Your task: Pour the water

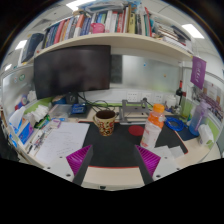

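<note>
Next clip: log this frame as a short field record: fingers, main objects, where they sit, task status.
gripper: open, fingers holding nothing
cup: patterned mug, upright on the desk, just ahead of the fingers, not between them
bottle: white, orange top, right of the cup, beyond the right finger
monitor: dark screen, behind the cup to the left
shelf: above the monitor, lined with books
papers: lying left of the cup
task status: nothing grasped, pouring not begun
</note>
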`<state>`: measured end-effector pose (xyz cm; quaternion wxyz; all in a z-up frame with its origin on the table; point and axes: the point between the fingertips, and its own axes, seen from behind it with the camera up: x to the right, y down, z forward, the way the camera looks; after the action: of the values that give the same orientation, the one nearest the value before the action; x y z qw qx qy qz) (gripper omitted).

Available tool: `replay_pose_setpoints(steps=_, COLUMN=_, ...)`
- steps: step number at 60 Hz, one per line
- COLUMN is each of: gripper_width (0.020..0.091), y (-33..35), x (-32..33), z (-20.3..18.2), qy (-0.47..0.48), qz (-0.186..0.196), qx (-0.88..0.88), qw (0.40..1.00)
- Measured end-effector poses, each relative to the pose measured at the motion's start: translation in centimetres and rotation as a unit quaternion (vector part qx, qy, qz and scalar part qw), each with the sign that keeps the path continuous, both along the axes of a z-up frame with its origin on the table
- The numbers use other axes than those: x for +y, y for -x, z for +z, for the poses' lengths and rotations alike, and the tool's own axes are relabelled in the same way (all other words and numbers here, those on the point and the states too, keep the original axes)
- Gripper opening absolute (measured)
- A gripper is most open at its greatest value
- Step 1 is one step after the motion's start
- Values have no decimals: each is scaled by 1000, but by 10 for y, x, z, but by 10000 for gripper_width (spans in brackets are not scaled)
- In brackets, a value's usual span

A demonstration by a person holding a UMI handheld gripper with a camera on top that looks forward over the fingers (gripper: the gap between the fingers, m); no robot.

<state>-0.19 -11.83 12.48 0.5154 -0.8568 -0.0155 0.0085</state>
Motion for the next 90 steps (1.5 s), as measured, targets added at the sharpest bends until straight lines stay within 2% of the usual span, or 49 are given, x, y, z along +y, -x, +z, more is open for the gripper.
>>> replay_pose_setpoints(steps=5, gripper_width=853, y=-55, x=12, z=-19, qy=3, qz=-50, qx=2, qw=999)
replay_pose_setpoints(steps=9, gripper_width=853, y=-89, x=26, z=-25, qy=-5, qz=-74, qx=2, qw=997)
replay_pose_setpoints(steps=21, gripper_width=854, y=-149, x=84, z=-23, qy=-54, qz=-94, qx=-3, qw=994)
replay_pose_setpoints(steps=28, gripper_width=851, y=-159, x=116, z=-23, qy=-71, qz=-77, qx=-20, qw=994)
replay_pose_setpoints(steps=31, gripper_width=830, y=-159, x=127, z=-24, qy=-77, qz=-67, qx=-25, qw=994)
replay_pose_setpoints(steps=33, gripper_width=790, y=-158, x=133, z=-25, qy=-79, qz=-61, qx=-24, qw=995)
replay_pose_setpoints(steps=39, gripper_width=604, y=-154, x=147, z=-31, qy=-87, qz=-49, qx=-26, qw=995)
replay_pose_setpoints(steps=50, gripper_width=529, y=-154, x=153, z=-28, qy=-111, qz=-48, qx=-20, qw=992)
replay_pose_setpoints(steps=62, gripper_width=384, y=-156, x=153, z=-28, qy=-129, qz=-53, qx=-29, qw=990)
replay_pose_setpoints(steps=79, gripper_width=378, y=-162, x=158, z=-16, qy=-115, qz=-37, qx=-101, qw=988)
replay_pose_setpoints(steps=90, gripper_width=376, y=-176, x=183, z=3, qy=-82, qz=31, qx=-260, qw=962)
